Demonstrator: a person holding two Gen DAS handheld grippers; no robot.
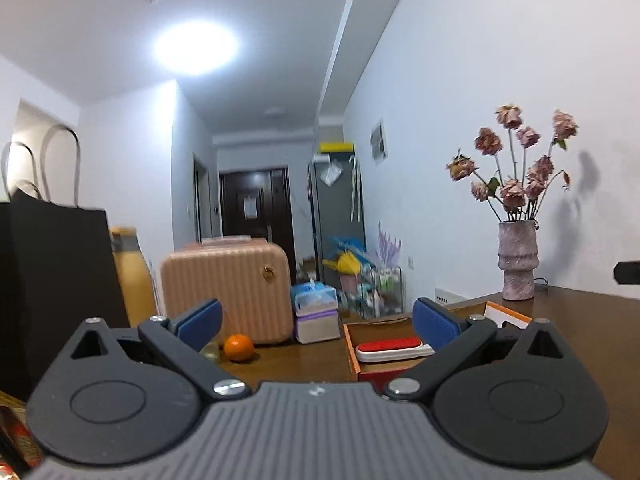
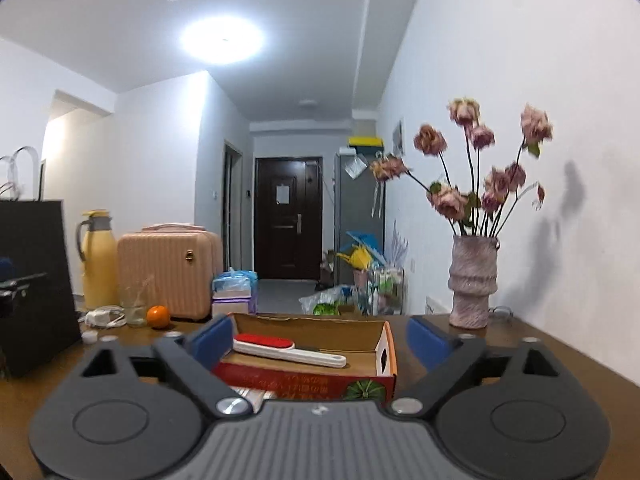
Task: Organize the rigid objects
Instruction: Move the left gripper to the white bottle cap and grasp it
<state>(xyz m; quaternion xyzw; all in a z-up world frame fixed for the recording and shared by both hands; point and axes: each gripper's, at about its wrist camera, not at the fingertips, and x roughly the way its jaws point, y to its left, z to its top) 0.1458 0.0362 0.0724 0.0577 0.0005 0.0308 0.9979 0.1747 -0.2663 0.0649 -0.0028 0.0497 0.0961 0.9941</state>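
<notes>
Right wrist view, status entry: cardboard box (image 2: 308, 364) at 12 o'clock on brown surface (image 2: 520, 360), holding red-and-white lint brush (image 2: 288, 348), so 1 item looks stowed. Left at approx. 10 o'clock, outside box: orange (image 2: 157, 316), white charger w/ cable (image 2: 102, 317), small cap (image 2: 89, 336). Right gripper (image 2: 320, 344) fingers released, nothing between. Left gripper (image 1: 318, 320) fingers spread wide, empty. Judged: early-to-mid stage.
</notes>
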